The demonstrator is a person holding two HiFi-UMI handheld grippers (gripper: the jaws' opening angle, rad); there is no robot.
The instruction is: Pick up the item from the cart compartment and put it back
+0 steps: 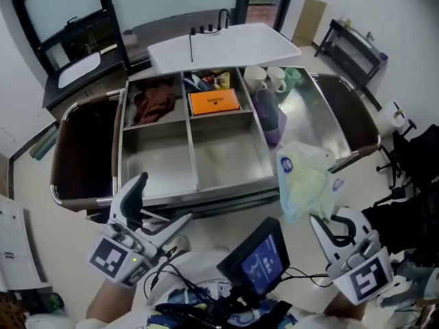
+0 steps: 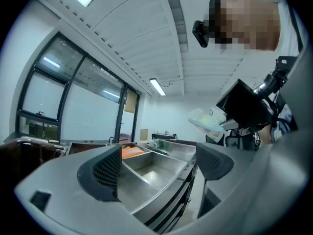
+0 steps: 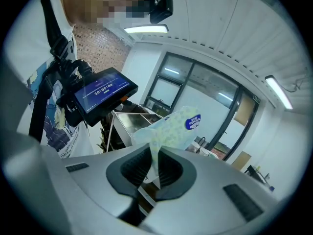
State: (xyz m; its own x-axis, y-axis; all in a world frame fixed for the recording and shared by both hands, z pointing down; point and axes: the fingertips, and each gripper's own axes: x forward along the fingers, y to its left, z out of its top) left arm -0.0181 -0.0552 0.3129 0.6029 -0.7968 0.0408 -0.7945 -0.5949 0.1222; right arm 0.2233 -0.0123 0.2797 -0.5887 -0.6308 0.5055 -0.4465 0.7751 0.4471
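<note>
A soft tissue packet [image 1: 305, 180], pale green and white with a round blue label, hangs in the air just off the steel cart's [image 1: 226, 192] front right corner. My right gripper [image 1: 329, 228] is below it, shut on its lower edge. In the right gripper view, the dark pads [image 3: 134, 173] pinch the packet's [image 3: 173, 129] thin seam. My left gripper [image 1: 154, 208] is open and empty in front of the cart's front left. Through its jaws in the left gripper view [image 2: 159, 168] I see an empty steel compartment [image 2: 146, 173] and the packet [image 2: 208, 121] up at the right.
The two front compartments [image 1: 158, 163] hold nothing. Behind them lie a brown cloth [image 1: 154, 101], an orange box [image 1: 214, 102], mugs [image 1: 264, 77] and a purple container [image 1: 269, 115]. A white lid [image 1: 219, 46] stands at the back. A dark bin [image 1: 82, 149] flanks the left. A screen [image 1: 260, 262] hangs on the person's chest.
</note>
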